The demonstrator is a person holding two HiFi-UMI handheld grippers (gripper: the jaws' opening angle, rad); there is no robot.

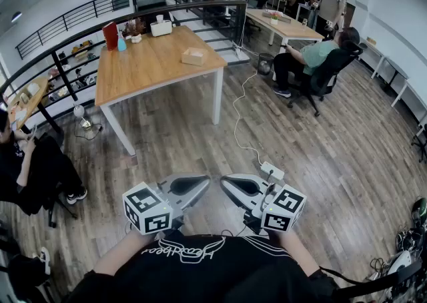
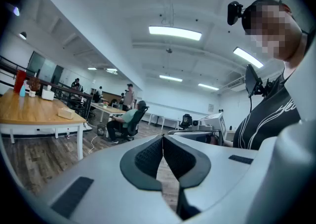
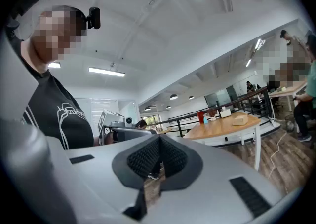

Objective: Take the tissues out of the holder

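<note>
A tan tissue holder (image 1: 193, 56) sits on the wooden table (image 1: 153, 68), near its right edge and far ahead of me. It also shows small in the left gripper view (image 2: 65, 113) and in the right gripper view (image 3: 240, 121). Both grippers hang close to my body, over the floor and well short of the table, tips turned toward each other. My left gripper (image 1: 202, 183) is shut with nothing in it; its pads meet (image 2: 163, 141). My right gripper (image 1: 225, 183) is likewise shut and empty (image 3: 159, 141).
At the table's far end stand a red container (image 1: 110, 35), a blue bottle (image 1: 121, 43) and a white box (image 1: 161, 27). A power strip (image 1: 271, 172) and its cable (image 1: 237, 118) lie on the floor ahead. One person sits in a chair (image 1: 327, 71) at right, another at left (image 1: 27, 168).
</note>
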